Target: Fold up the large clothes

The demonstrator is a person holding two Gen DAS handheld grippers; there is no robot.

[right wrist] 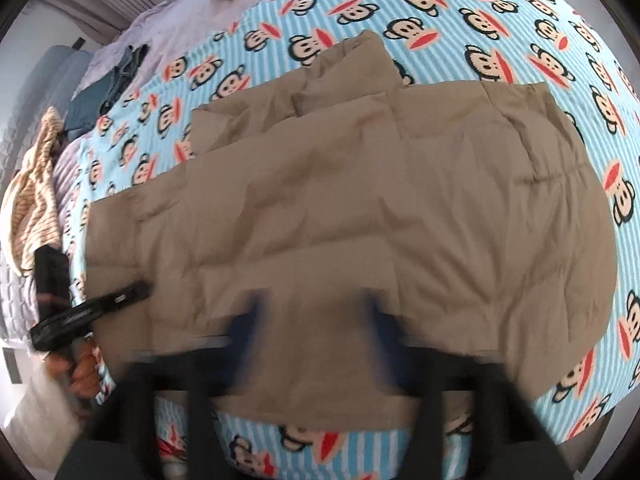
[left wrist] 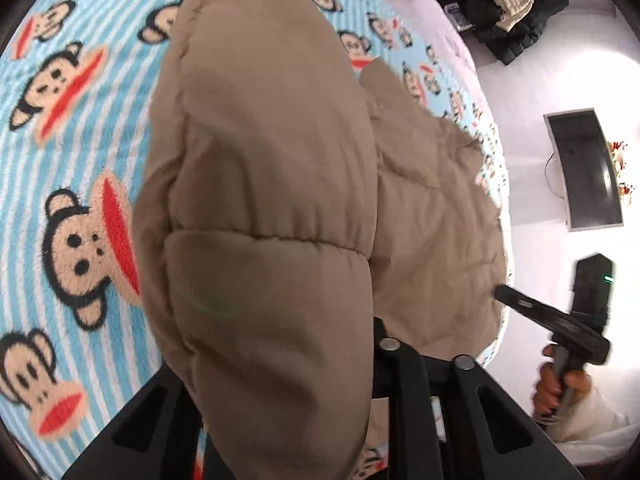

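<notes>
On a bed covered by a blue-and-white striped fleece blanket (left wrist: 72, 128) printed with cartoon monkey faces lies a large tan quilted padded coat (left wrist: 436, 216). Seen from the left wrist camera, a thick puffy fold of that coat rises close to the lens and hides the fingertips of the left gripper (left wrist: 304, 364); the fabric passes between its black fingers, which appear pinched narrowly on it. At the right edge, a hand (left wrist: 560, 388) holds the black right gripper (left wrist: 500, 292), its tip touching the coat's edge. Beyond the bed, a dark flat screen (left wrist: 588, 168) leans on a white wall, and dark and cream jackets (left wrist: 508, 16) are piled farther off.

From the right wrist camera, the coat (right wrist: 360, 208) spreads flat across the blanket (right wrist: 520, 32). The right gripper (right wrist: 316, 320) is badly blurred; its blue-tipped fingers (right wrist: 248, 320) press into the coat's near hem with fabric bunched between them. At the left, the left gripper (right wrist: 136, 292) meets the coat's edge. A striped knit garment (right wrist: 32, 200) and folded dark clothes (right wrist: 116, 80) lie at the bed's left side.
</notes>
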